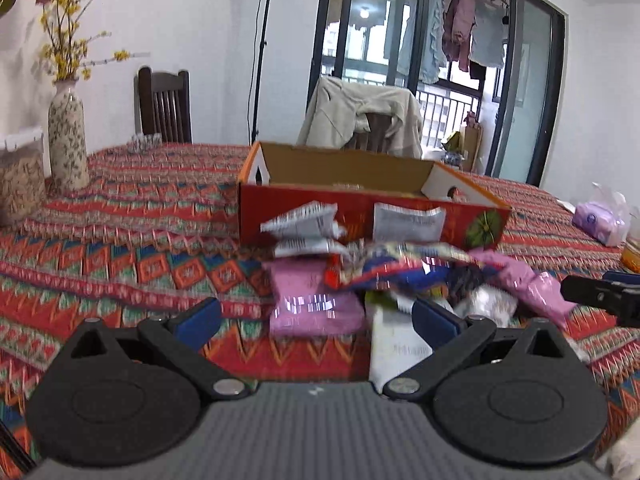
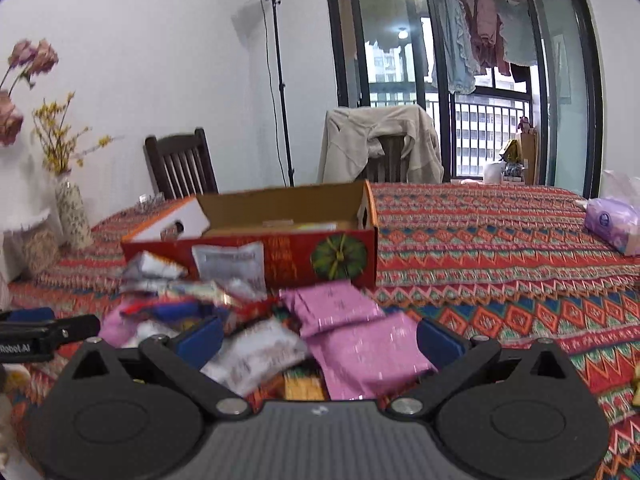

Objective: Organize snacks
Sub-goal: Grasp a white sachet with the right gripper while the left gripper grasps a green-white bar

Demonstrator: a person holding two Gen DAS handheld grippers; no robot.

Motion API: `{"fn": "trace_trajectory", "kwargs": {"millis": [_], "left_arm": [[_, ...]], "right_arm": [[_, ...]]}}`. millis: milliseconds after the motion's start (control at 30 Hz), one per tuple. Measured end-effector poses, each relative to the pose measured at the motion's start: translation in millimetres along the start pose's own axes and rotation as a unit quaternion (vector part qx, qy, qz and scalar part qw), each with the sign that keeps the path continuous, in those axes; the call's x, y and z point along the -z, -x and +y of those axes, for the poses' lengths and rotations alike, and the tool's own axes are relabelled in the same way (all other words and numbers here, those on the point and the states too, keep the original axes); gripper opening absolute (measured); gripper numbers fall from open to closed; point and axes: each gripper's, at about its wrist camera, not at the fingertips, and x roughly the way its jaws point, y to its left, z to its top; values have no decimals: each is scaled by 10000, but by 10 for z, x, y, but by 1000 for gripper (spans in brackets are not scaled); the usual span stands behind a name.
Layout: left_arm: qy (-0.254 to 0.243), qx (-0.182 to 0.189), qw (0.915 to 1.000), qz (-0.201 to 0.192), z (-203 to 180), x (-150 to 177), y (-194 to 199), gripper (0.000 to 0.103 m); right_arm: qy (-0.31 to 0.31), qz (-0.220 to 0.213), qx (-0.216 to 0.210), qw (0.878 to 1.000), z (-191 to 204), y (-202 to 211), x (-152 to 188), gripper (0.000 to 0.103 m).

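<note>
Left tool (image 1: 316, 314): jaws apart, empty, low over the near edge of the snack pile, pink packet (image 1: 316, 304) between its fingers' line. Right tool (image 2: 320, 338): jaws apart, empty, over the pink pouches (image 2: 360, 344) and a silver packet (image 2: 256, 354). Snack pile: loose packets heaped on the patterned desk (image 2: 500, 280), touching the front of the red box (image 2: 288, 258). Box: open-topped, just behind the pile. Handling note: likely best to take one top packet at a time, pinch a flat edge, lift clear of the wall before release.
</note>
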Motion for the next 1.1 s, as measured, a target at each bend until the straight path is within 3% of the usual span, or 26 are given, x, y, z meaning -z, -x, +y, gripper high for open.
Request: {"fn": "trace_trajectory", "kwargs": {"millis": [267, 400, 500, 700, 800, 833, 1100], "left_arm": [[36, 170, 9998, 104, -36, 131, 101, 103], [47, 217, 9997, 121, -56, 142, 99, 103], [65, 236, 9996, 143, -55, 153, 83, 103], [103, 317, 9992, 207, -62, 173, 24, 103], [66, 361, 9991, 223, -95, 185, 13, 103], [61, 368, 9990, 226, -98, 192, 13, 103], [-35, 351, 9991, 229, -139, 194, 12, 103]], "right_arm": [[-108, 571, 66, 9983, -24, -71, 212, 102], [-152, 677, 24, 9976, 10, -128, 253, 84], [-114, 689, 34, 9975, 40, -186, 303, 55], [346, 550, 222, 9976, 141, -235, 401, 52], [355, 521, 158, 9979, 138, -210, 403, 46], [378, 495, 139, 9980, 149, -195, 409, 39], [627, 147, -338, 9974, 318, -10, 380, 39]]}}
